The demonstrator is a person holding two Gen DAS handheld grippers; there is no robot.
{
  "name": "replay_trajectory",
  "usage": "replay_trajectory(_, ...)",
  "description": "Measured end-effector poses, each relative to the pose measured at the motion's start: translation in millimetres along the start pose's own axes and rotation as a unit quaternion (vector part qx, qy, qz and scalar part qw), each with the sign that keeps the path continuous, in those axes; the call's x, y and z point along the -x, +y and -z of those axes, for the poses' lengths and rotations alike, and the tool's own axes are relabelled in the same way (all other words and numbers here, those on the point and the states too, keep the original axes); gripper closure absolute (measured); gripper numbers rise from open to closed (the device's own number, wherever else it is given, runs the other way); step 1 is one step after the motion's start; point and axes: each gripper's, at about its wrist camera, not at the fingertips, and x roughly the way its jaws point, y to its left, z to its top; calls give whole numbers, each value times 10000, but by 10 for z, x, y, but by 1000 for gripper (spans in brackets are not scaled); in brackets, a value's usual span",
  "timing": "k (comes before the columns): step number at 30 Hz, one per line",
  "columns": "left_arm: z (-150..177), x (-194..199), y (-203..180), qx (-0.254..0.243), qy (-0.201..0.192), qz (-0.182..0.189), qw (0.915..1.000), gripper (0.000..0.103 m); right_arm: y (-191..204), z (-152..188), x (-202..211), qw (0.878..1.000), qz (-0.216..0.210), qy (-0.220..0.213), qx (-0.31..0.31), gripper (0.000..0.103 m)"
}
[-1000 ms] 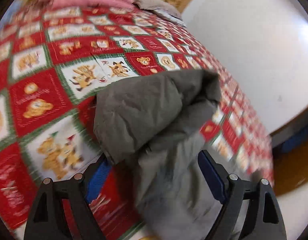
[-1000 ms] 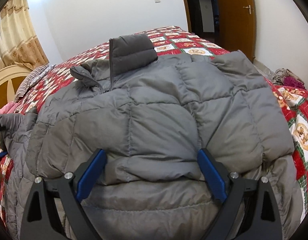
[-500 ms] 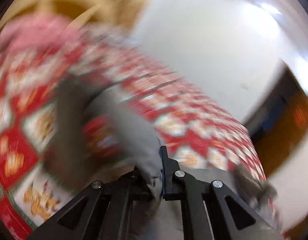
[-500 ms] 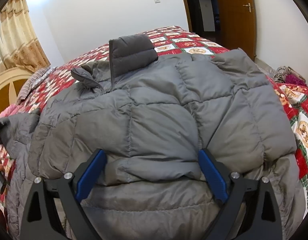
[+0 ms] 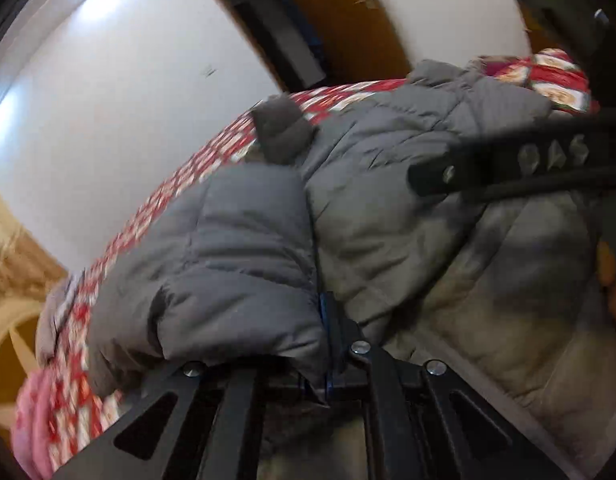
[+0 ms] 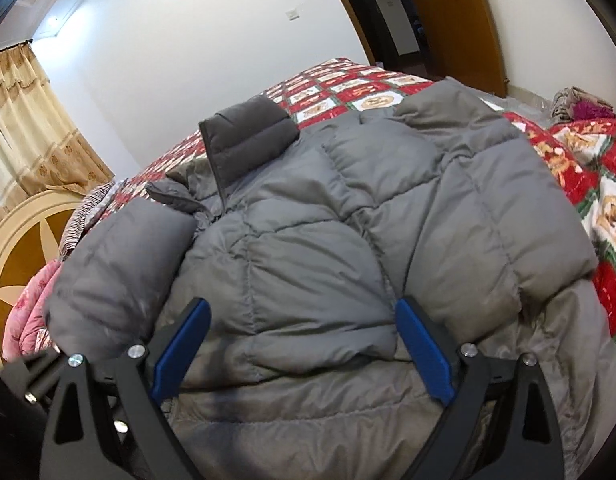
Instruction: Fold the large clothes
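A grey puffer jacket [image 6: 348, 240] lies spread on the bed, its darker collar [image 6: 247, 140] at the far end. My left gripper [image 5: 326, 344] is shut on the jacket's sleeve [image 5: 227, 264], whose puffy fabric bulges over the left jaw. In the right wrist view that sleeve [image 6: 119, 272] is folded in over the jacket's left side. My right gripper [image 6: 301, 352] hovers open over the jacket's near hem, with nothing pinched between its blue pads [image 6: 424, 352]. In the left wrist view the right gripper's black frame [image 5: 508, 164] crosses above the jacket.
A red patchwork quilt [image 6: 588, 168] covers the bed. A pink blanket [image 6: 31, 312] and a round cream headboard [image 6: 15, 248] are at the left. A brown door [image 6: 448, 20] is at the far right, a curtain [image 6: 23, 128] at the left and a clothes pile [image 6: 580, 104] lies beyond the bed.
The left gripper went from open around the sleeve's end to shut on it, then rolled and swung the sleeve across onto the jacket. The right gripper stayed open and almost still.
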Motion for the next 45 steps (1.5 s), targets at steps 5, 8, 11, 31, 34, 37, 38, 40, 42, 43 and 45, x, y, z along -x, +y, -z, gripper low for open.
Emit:
replay_trajectory(5,120,181,183,305,-32,322,9990,89,-3,-27,-28,10000,16,41,7,7)
replay_trajectory(8,292,333,283,335,-41,419,9986,43,68,-73,-19,9993,234,227,177,8)
replay_trajectory(11,501,583,443,759,-272,459,9957,23,170,-207,199,9995,99,32,310,12)
replay_trajectory(31,1820,474,1688,5422,250,-376,8390,22,2895,347,-554,9246,-227,880,3700,8)
replay_trajectory(34,1852,550,1683,5458,212,-310,8370,20,2891,461,-736,9062,200,1039,4094,49)
replay_trajectory(37,1874,519,1734,5426,202,-263,8393,16,2679,306,-544,9249,-26,869,3701,91)
replay_trajectory(38,1886,555,1712,5420,195,-257,8397,15,2580,201,-408,9359,-264,722,3439,91)
replay_trajectory(40,1888,552,1706,5413,195,-249,8403,15,2328,-32,-99,9568,-596,326,2829,90)
replay_trajectory(42,1872,545,1699,5388,225,-273,8417,15,1932,-263,136,9747,-822,118,2075,90)
replay_trajectory(43,1867,538,1693,5371,239,-290,8427,15,1773,-339,203,9796,-895,75,1798,89)
replay_trajectory(45,1850,531,1684,5337,272,-323,8446,15,1332,-436,353,9877,-852,-41,1312,82)
